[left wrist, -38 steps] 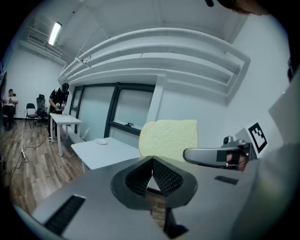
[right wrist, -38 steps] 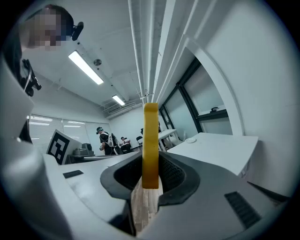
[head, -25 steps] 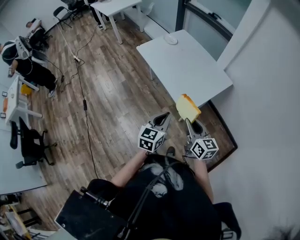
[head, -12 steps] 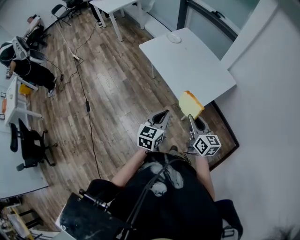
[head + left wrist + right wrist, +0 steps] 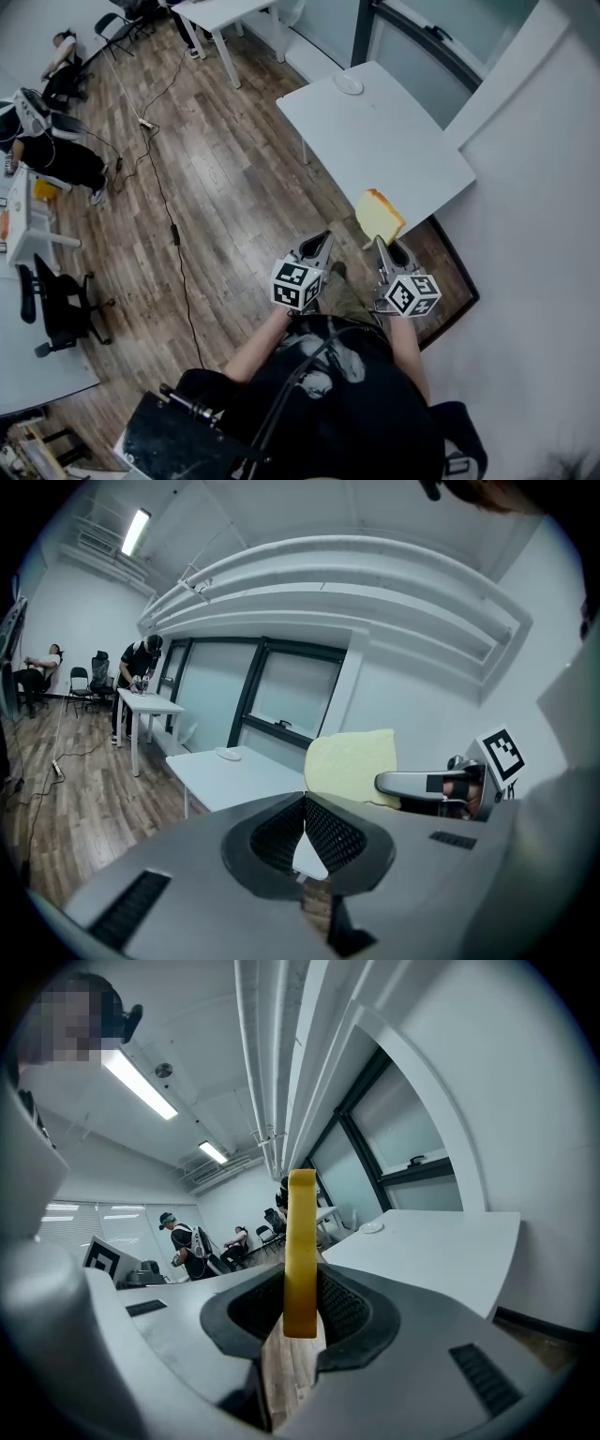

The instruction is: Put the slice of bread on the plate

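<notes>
R gripper (image 5: pixel 381 246) was clamped on the slice of bread (image 5: pixel 379 216), pads pressing its two flat faces near the lower edge. The slice stood upright, edge-on btw the jaws, w/ most of it sticking out past the tips. That hold prob. leaves the free end clear to be tipped down flat w/o the jaws getting in the way. L gripper (image 5: pixel 319 246) sat just beside it, jaws closed together w/ nothing btw them; it looked like a spare hand, not needed for this job. The bread was in the air by the near edge of the white table (image 5: pixel 375 150), not yet over the plate (image 5: pixel 348 83). The plate sat at the table's far end, well apart from the slice, so the carry across the top seemed to be the step left. The table top was smooth, flat & bare apart from the plate. Room: wood-plank floor (image 5: pixel 216 187) w/ a cable (image 5: pixel 169 202) trailing across it, dark-framed windows behind the table, a plain white wall on the R, more desks & chairs at the L, and a person (image 5: pixel 56 155) bent over one desk.
</notes>
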`<state>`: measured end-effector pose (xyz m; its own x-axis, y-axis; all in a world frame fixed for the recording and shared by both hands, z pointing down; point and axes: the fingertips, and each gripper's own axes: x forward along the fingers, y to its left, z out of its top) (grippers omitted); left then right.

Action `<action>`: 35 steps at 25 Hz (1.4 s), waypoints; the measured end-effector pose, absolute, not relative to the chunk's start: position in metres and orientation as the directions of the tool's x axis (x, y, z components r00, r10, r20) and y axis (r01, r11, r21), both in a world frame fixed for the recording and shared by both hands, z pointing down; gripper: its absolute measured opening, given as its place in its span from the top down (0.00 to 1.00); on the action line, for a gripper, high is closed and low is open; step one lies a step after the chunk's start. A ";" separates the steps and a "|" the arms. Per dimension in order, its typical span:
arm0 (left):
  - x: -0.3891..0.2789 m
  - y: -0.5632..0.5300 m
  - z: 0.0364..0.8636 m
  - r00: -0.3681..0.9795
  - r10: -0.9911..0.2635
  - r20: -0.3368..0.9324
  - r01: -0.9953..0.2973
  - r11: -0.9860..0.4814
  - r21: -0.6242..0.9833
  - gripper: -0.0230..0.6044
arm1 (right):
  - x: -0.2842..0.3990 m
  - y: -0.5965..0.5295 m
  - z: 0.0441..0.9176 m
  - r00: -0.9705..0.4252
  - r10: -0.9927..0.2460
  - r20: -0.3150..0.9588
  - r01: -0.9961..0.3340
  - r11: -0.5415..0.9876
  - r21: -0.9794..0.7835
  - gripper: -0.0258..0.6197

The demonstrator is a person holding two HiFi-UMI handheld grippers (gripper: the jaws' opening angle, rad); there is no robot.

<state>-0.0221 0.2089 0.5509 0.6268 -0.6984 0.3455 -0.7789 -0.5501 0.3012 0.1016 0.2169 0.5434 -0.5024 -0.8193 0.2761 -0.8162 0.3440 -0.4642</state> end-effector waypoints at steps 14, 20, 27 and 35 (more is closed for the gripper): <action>0.011 0.070 0.547 0.573 -0.735 0.362 -0.820 -0.518 0.244 0.95 | 0.130 0.072 0.549 -0.594 -0.768 0.237 -0.742 0.411 -0.530 0.81; 0.007 0.025 0.552 0.556 -0.742 0.373 -0.831 -0.498 0.247 0.95 | 0.123 0.029 0.555 -0.621 -0.745 0.245 -0.725 0.427 -0.541 0.81; -0.016 -0.038 0.558 0.586 -0.709 0.393 -0.810 -0.526 0.259 0.95 | 0.095 -0.031 0.565 -0.603 -0.750 0.272 -0.734 0.387 -0.559 0.81; -0.070 -0.119 0.565 0.650 -0.653 0.389 -0.759 -0.581 0.293 0.95 | 0.052 -0.113 0.563 -0.522 -0.804 0.286 -0.791 0.330 -0.516 0.81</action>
